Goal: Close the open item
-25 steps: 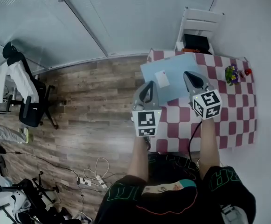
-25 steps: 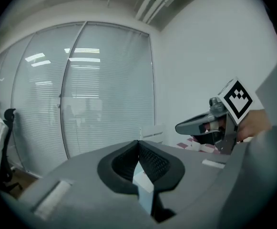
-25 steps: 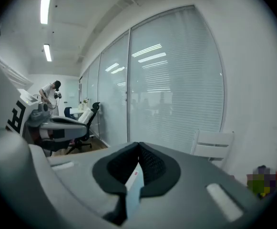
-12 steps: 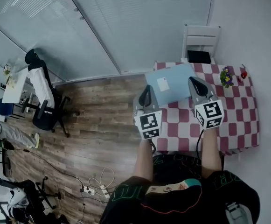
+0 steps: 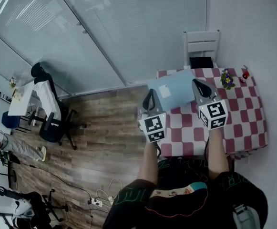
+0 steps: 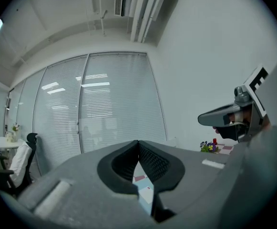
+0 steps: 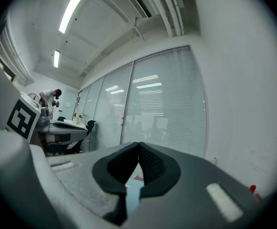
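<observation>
left gripper [image 5: 150, 93] clenched, empty | right gripper [image 5: 196, 83] clenched, empty | light-blue flat item [image 5: 175, 88] lies on checkered table [image 5: 245, 120], just ahead of both | open or closed: unclear from here

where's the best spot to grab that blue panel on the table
Probably the left edge of the blue panel, coming from the left side of the table with the left gripper. The panel looks thin and flat, and that edge seems to reach past the table, leaving room for fingers above and below. Its hinge can't be made out from here.
</observation>
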